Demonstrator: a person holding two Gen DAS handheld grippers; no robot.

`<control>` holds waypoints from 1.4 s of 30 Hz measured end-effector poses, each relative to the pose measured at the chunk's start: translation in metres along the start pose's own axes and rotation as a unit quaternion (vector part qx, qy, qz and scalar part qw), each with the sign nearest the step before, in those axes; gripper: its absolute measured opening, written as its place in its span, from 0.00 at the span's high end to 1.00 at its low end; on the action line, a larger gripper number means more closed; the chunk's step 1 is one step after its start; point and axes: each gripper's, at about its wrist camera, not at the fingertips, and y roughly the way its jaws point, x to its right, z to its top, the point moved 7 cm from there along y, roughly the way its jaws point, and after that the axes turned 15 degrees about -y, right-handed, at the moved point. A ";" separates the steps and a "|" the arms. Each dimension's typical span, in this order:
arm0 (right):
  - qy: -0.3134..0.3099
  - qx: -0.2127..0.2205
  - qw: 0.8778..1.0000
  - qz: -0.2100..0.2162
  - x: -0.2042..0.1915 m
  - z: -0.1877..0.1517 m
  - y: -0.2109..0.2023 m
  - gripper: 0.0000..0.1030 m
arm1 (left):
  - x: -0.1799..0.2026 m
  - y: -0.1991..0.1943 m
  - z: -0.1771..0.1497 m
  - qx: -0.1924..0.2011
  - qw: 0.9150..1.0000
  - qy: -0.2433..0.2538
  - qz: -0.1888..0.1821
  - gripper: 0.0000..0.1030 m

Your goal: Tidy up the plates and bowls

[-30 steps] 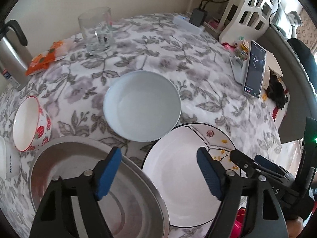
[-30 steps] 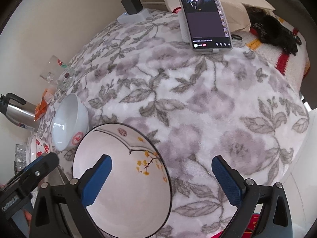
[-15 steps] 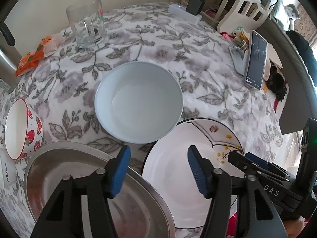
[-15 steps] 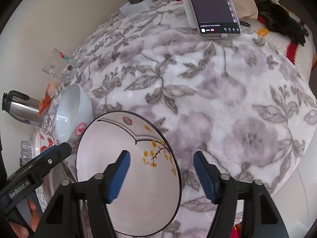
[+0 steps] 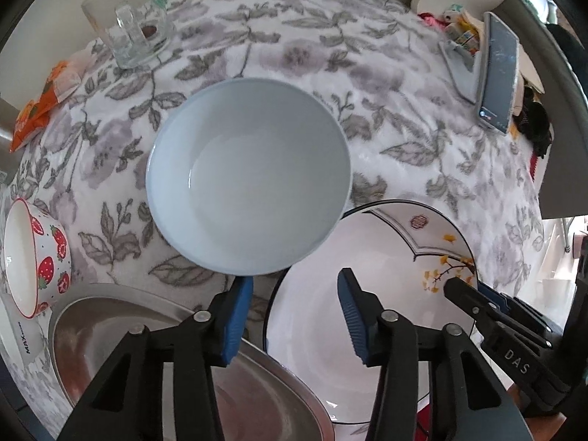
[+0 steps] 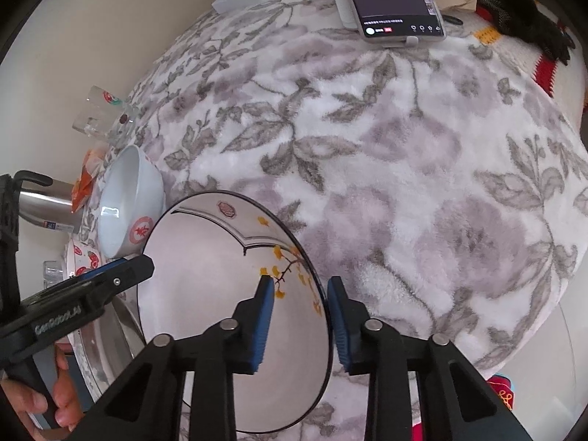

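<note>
1. The right gripper (image 6: 300,318) pointed steeply down at the near right rim of the white plate with a thin black edge and a yellow-blossom branch (image 6: 205,275). Its jaws had just been closing, one blue pad inside the rim and one outside; a small gap still showed at each pad, so the rim was bracketed and not yet pinched.
2. The left gripper (image 5: 296,318) pointed straight down over the plate's left edge. Its jaws had just been closing and stood partly open with the rim between them, neither pad touching it, nothing held.
3. The plate lay on the grey floral cloth covering the tabletop (image 6: 404,154), close to a round stainless-steel tray (image 5: 121,330) on its left.
4. A plain pale-blue ceramic bowl (image 5: 250,180) sat upright just behind the plate, its rim nearly meeting the plate's.
5. A white bowl printed with red strawberries (image 5: 33,253) stood at the far left, beside the steel tray.
6. A clear glass mug (image 5: 128,25) stood farther back, and a smartphone on a stand (image 5: 498,73) stood at the right.
7. A person's hand (image 6: 44,404) gripped the left gripper's handle.
</note>
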 end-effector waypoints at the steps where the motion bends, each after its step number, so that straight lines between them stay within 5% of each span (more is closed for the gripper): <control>1: 0.001 -0.002 1.000 0.001 0.001 -0.001 0.001 0.75 | 0.000 0.002 0.001 -0.005 1.000 -0.002 0.000 0.57; 17: 0.019 0.010 0.999 0.024 0.010 0.000 -0.002 0.85 | 0.009 0.023 -0.002 -0.012 0.999 0.000 0.037 0.66; 29: 0.035 0.035 0.999 0.019 0.038 0.012 -0.013 0.83 | 0.031 0.025 -0.004 -0.013 0.999 -0.028 -0.026 0.66; 42: 0.051 0.031 0.997 0.047 0.046 0.011 -0.008 0.83 | 0.032 0.037 -0.007 -0.034 0.998 -0.044 -0.028 0.68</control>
